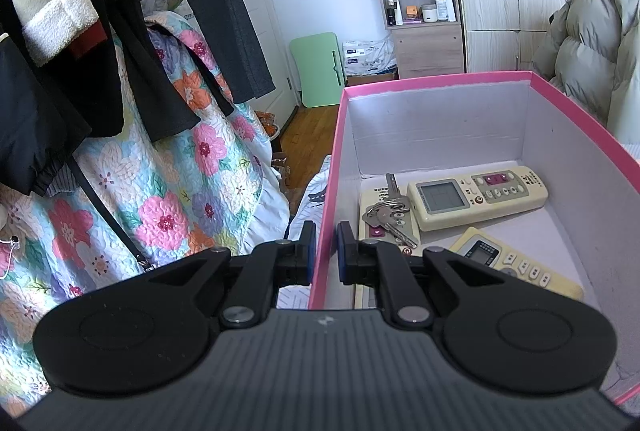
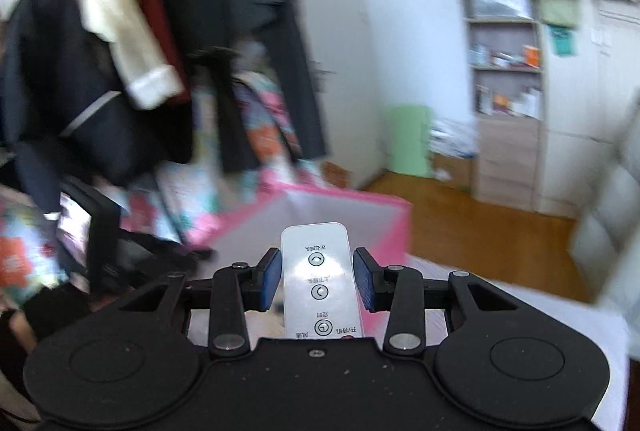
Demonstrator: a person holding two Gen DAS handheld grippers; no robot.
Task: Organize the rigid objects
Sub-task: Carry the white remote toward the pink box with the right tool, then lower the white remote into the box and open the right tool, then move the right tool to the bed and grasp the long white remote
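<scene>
Risk ahead: my right gripper (image 2: 316, 277) pinches the white remote (image 2: 318, 279) with the pink box (image 1: 440, 119) ahead — overshoot and it slips. Left gripper (image 1: 325, 251) clamps the box wall; 3 remotes and keys (image 1: 390, 213) lie inside.

The box (image 1: 440, 79) is pink outside and on its rim, white inside. In it lie 3 cream remotes (image 1: 478, 195) and silver keys (image 1: 386, 211). A white remote (image 2: 318, 279) sits between blue pads (image 2: 272, 279) — black grippers. The quilt (image 1: 160, 191) is floral — pink, orange, pale blue.
</scene>
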